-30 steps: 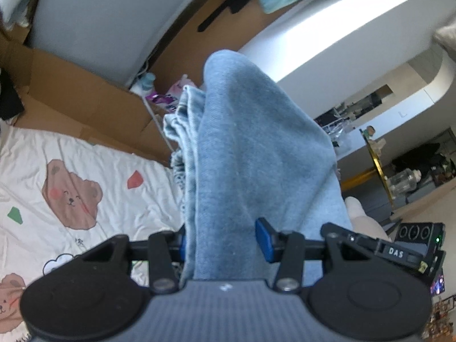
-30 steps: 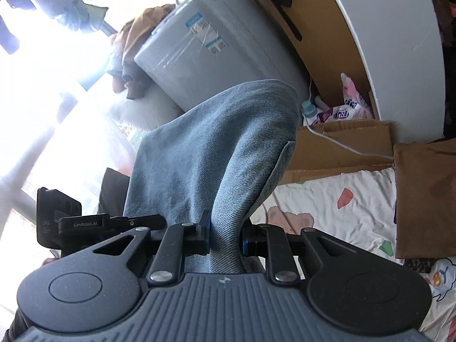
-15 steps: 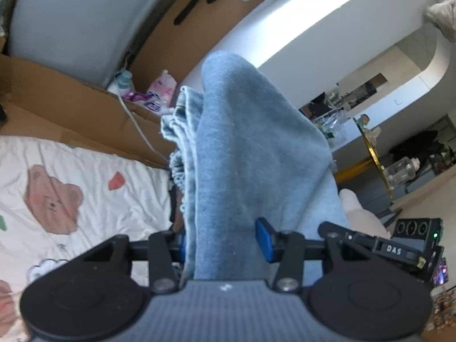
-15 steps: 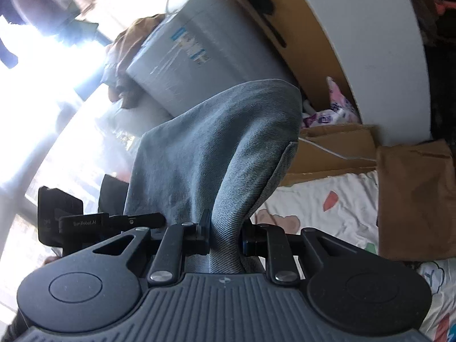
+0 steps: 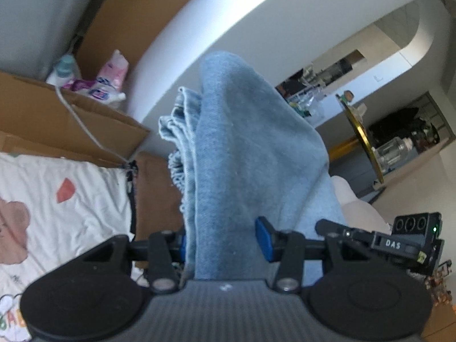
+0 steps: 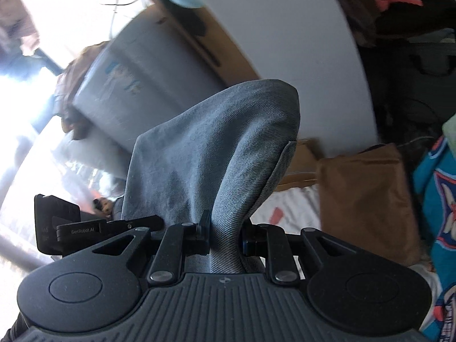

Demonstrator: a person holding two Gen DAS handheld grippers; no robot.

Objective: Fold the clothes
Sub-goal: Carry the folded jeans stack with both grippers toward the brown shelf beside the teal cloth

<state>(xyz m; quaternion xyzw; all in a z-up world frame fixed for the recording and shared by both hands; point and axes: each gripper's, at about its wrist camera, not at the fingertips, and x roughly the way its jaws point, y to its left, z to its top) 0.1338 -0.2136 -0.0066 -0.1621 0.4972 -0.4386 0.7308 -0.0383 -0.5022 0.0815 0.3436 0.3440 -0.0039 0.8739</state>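
While both sets of jaws clamp the denim garment (image 5: 250, 154) aloft, keep your left gripper (image 5: 219, 240) and right gripper (image 6: 225, 232) level, then lower evenly onto the bear-print sheet (image 5: 57, 188).

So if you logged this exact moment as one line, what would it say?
task: fold clothes | left gripper: shut on blue denim garment | right gripper: shut on same garment | garment: lifted, draped over jaws | below: printed sheet

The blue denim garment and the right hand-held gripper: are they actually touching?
Touching. The right wrist view shows the right hand-held gripper with both fingers pressed against the denim garment, which is pinched between them with no gap.
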